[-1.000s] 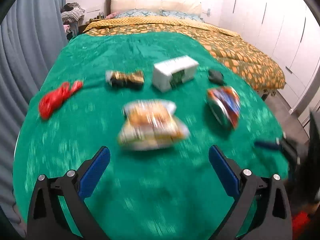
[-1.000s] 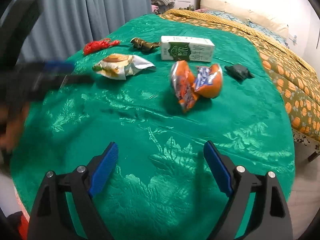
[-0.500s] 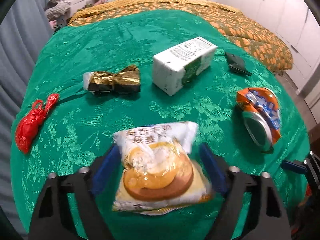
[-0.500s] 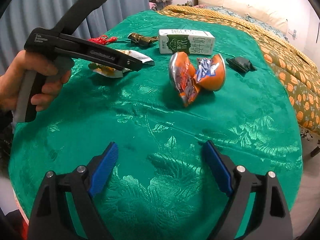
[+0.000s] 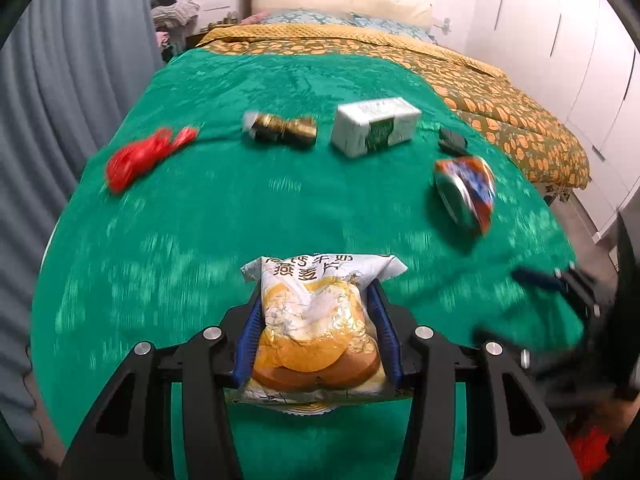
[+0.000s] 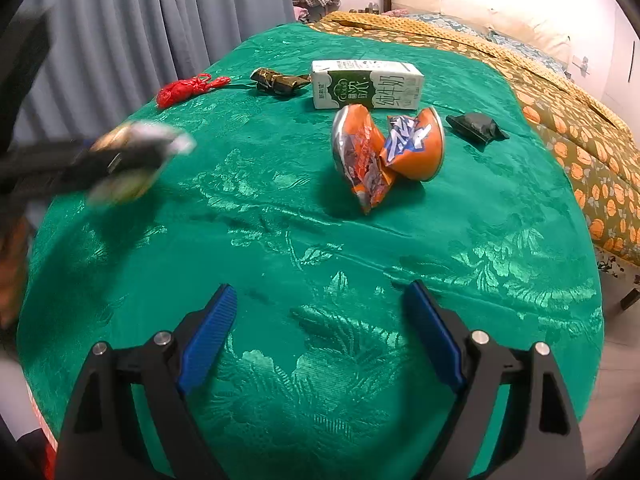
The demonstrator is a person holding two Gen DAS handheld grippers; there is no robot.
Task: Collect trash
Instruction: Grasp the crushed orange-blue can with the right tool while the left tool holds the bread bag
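Note:
My left gripper [image 5: 318, 320] is shut on a white and yellow snack bag [image 5: 316, 328] and holds it above the green bedspread [image 5: 240, 208]; it shows blurred in the right wrist view [image 6: 132, 160]. My right gripper [image 6: 320, 320] is open and empty over the near bedspread [image 6: 280, 248]. Still on the cloth lie an orange crumpled chip bag [image 6: 384, 152], a white and green milk carton [image 6: 366, 84], a gold and black wrapper [image 6: 278, 80], a red plastic bag [image 6: 188, 88] and a black wrapper [image 6: 476, 128].
A yellow patterned quilt [image 5: 480, 80] and pillows [image 5: 340, 4] cover the far part of the bed. Grey curtains [image 6: 140, 32] hang on the left. White wardrobes [image 5: 568, 52] stand on the right, with floor beyond the bed's right edge.
My left gripper closed on the snack bag and lifted it back off the cloth toward the near left. My right gripper stayed open and nearly still.

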